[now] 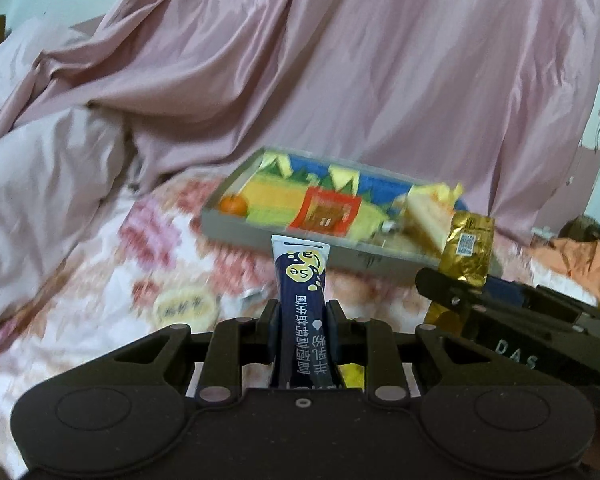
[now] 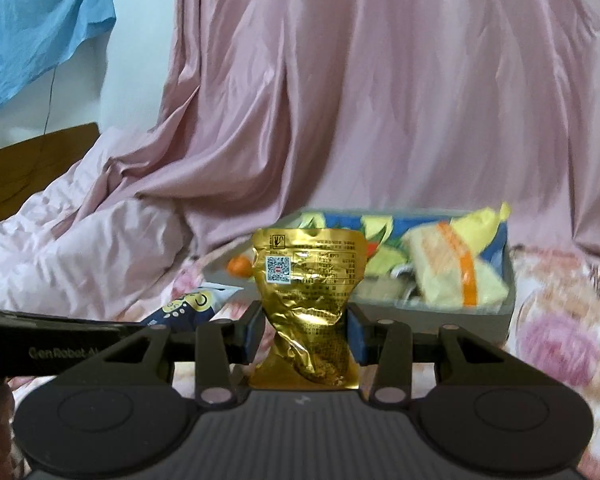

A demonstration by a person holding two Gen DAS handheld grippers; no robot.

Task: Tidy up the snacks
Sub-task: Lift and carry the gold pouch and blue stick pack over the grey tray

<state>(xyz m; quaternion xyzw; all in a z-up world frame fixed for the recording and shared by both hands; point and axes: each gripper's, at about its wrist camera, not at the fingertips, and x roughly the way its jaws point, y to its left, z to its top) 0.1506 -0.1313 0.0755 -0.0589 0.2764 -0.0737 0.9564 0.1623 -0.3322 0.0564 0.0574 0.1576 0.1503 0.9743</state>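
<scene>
- Left wrist view: the left gripper [image 1: 302, 312] is seen with its jaws pinching a dark blue stick sachet [image 1: 302, 296], held upright with its white sealed end uppermost.
- Beyond it, a shallow grey tray [image 1: 236, 230] rests on the floral bedsheet [image 1: 112, 280]. An orange fruit [image 1: 233, 204], a red packet [image 1: 326, 210] and a pale yellow wrapped snack [image 1: 428, 216] are noted inside it.
- The right gripper [image 1: 464, 296] is visible at the right edge, clamped on a gold foil pouch [image 1: 466, 248], just beside the tray's near corner.
- A round pale item lies on the sheet short of the tray; it is too blurred to be identified.
- Right wrist view: the right gripper [image 2: 306, 328] has its jaws pressed into the waist of the gold foil pouch [image 2: 310, 280], which is crumpled there.
- The tray [image 2: 460, 316] lies directly ahead; the sachet [image 2: 188, 308] shows at the left.
- Step judged in hand: both snacks are being carried toward the tray.
- Next move, as judged: each item is to be brought over a free patch of the tray, lowered and released. The middle and right are already occupied.
</scene>
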